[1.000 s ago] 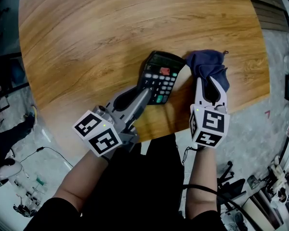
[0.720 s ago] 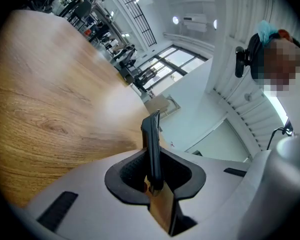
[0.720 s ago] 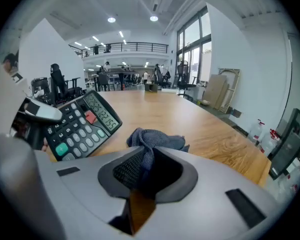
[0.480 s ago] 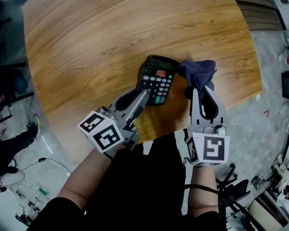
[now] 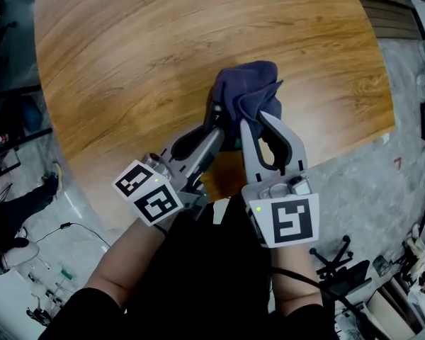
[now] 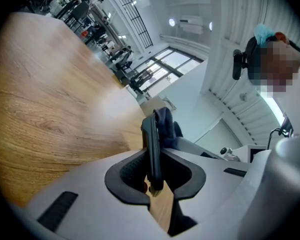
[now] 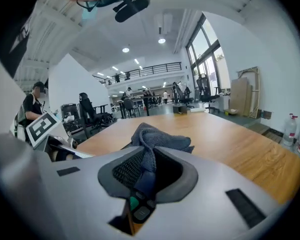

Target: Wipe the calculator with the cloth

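Across the middle of the view spreads one rounded tabletop (image 5: 142, 48) of pale, streaky wood grain, smooth and bare but for the work near its front edge. Around it lies grey speckled floor (image 5: 404, 176). The room is a tall white hall with tall windows (image 7: 205, 54), round ceiling lights (image 7: 125, 49) and black office chairs (image 7: 87, 115).

One slim black plastic calculator (image 6: 152, 149) sits near the front edge. The left tongs (image 5: 214, 129) pinch its near end across its thickness. One soft, dark blue cloth (image 5: 248, 91), bunched in folds, lies over the calculator and hides most of it from above. The right tongs (image 5: 259, 122) are pressed on a fold of it, a green key showing beneath. Both tongs are grey plastic with ribbed black pads, and each carries one marker cube.
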Demonstrator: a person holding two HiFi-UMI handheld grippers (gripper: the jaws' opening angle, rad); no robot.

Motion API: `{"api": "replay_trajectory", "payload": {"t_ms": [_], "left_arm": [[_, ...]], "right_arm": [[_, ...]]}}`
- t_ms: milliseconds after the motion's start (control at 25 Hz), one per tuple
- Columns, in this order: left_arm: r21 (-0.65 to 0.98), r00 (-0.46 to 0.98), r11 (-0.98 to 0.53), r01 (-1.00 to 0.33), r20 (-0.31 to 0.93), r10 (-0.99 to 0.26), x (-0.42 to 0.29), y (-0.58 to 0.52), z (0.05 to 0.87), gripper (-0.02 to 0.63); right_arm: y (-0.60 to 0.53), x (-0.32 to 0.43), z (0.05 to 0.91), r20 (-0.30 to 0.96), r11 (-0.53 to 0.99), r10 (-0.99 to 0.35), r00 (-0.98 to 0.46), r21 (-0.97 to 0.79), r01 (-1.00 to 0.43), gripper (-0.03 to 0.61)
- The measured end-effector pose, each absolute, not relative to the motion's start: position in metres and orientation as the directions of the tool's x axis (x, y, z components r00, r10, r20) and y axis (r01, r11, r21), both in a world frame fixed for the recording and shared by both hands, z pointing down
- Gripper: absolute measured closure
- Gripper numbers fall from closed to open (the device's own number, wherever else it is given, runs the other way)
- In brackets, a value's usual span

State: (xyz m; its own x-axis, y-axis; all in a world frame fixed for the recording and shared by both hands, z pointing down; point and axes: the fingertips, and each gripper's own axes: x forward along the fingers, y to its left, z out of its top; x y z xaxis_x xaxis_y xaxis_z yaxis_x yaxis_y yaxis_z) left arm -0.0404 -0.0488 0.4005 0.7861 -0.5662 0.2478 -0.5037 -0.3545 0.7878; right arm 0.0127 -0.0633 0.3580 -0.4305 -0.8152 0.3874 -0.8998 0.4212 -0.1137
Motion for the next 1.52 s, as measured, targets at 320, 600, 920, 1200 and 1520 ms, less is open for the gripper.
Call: {"api": "replay_trajectory", "payload": {"t_ms": [320,600,920,1200,1520], "left_arm": [[0.804,0.789,-0.343,-0.486,0.235,-0.568,-0.043,-0.044,0.402,0.543],[0.815,0.779,-0.319,-0.483,0.234,-0.582,-0.049,-0.057,0.412,0.543],[0.804,0.764,-0.334,-0.493,0.215,-0.609,-0.050,-0.064,0.399,0.543],[0.799,0.758,-0.332,-0.501,0.220,-0.614,-0.051,-0.065,0.399,0.543],[0.800,0.769,-0.342,-0.493,0.217,-0.601,-0.049,-0.063,0.403,0.543]], "right_arm": [[-0.055,0.005,0.378,0.434,0.390,-0.784,-0.444,-0.213,-0.896,0.520],[-0.032,-0.017,0.386,0.391,0.477,-0.738,-0.550,-0.274,-0.835,0.520],[0.025,-0.039,0.399,0.436,0.565,-0.627,-0.645,-0.315,-0.762,0.520],[0.027,-0.008,0.387,0.429,0.476,-0.696,-0.576,-0.325,-0.817,0.520],[-0.037,0.055,0.340,0.303,0.375,-0.857,-0.416,-0.188,-0.908,0.520]]}}
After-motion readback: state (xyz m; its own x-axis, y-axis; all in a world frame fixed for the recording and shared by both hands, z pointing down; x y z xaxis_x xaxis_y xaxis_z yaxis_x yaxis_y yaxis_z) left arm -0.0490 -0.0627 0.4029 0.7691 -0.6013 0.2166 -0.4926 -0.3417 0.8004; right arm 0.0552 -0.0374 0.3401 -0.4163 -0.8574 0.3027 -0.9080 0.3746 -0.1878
